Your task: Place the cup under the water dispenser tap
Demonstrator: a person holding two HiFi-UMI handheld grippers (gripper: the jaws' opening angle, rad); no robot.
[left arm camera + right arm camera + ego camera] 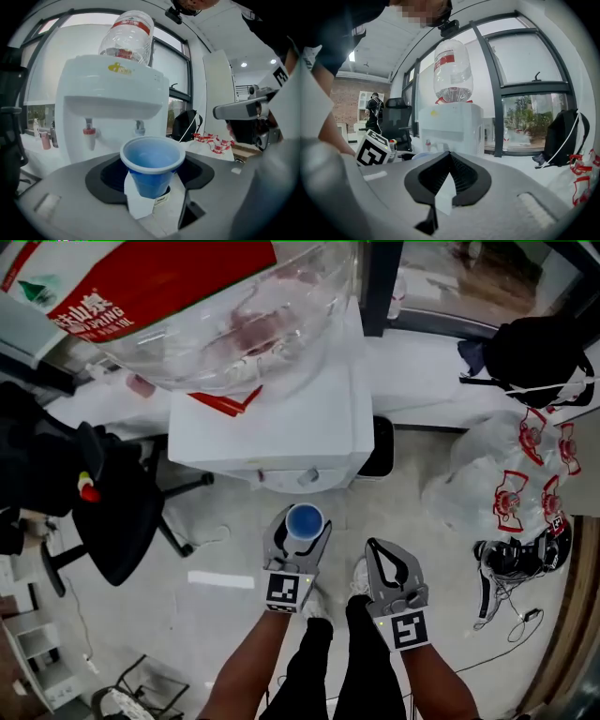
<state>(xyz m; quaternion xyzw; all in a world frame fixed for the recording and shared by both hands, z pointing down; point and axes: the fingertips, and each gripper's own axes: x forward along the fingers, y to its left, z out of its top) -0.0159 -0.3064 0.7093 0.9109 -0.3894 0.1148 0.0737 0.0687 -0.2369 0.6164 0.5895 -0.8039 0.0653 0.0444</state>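
Note:
A blue cup (305,521) (151,164) stands upright between the jaws of my left gripper (302,517) (152,174), which is shut on it. The cup is empty. The white water dispenser (267,423) (110,101), with a clear bottle (127,35) on top, is just ahead of it. In the left gripper view its red tap (89,134) and grey tap (139,126) sit above and beyond the cup's rim. To the right of the left one, my right gripper (373,547) (450,155) has its jaws shut and holds nothing.
A black office chair (117,512) stands left of the dispenser. Clear bags with red print (520,474) and a black helmet-like item (511,559) lie on the floor at the right. A black backpack (539,357) rests on the window ledge. The person's legs (337,662) are below the grippers.

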